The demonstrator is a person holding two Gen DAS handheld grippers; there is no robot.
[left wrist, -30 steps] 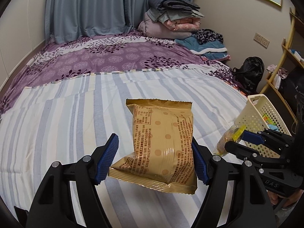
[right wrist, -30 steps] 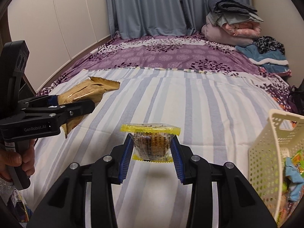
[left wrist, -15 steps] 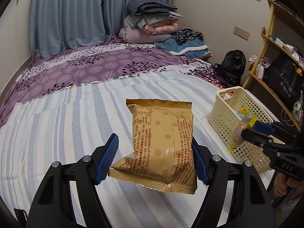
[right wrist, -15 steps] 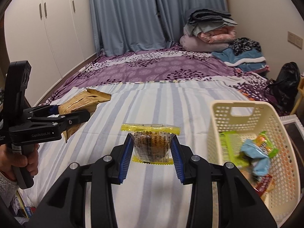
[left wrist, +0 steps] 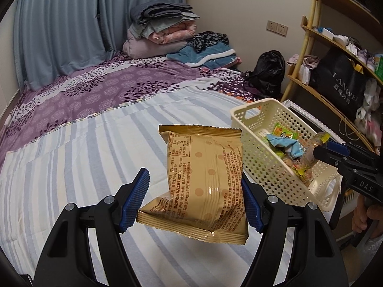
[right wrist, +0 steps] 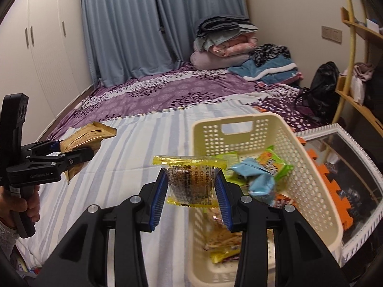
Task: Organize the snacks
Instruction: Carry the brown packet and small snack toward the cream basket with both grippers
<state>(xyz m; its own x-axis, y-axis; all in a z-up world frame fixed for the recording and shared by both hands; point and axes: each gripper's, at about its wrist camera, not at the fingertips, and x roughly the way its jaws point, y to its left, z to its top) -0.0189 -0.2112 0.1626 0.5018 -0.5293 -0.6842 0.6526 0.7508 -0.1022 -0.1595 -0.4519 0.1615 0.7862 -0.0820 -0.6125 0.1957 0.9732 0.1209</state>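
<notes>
My left gripper (left wrist: 191, 201) is shut on a tan snack bag (left wrist: 205, 179) and holds it above the striped bed, left of the cream perforated basket (left wrist: 268, 167). My right gripper (right wrist: 191, 191) is shut on a small yellow-edged clear snack packet (right wrist: 189, 179) and holds it over the basket's (right wrist: 241, 126) left rim. The basket holds several snack packs, blue and green ones (right wrist: 261, 174) among them. The right gripper also shows in the left wrist view (left wrist: 318, 150), over the basket. The left gripper with its tan bag (right wrist: 83, 138) shows in the right wrist view.
The bed has a striped sheet (left wrist: 83, 155) and a purple floral cover (left wrist: 95, 91) with folded bedding (left wrist: 162, 31) at the far end. A wooden shelf (left wrist: 335, 55) and a black bag (left wrist: 270, 71) stand to the right. A white-framed mirror (right wrist: 347, 167) lies beside the basket.
Both grippers have swung to the right with their packets. The basket has come closer and the right gripper's packet is now over its rim.
</notes>
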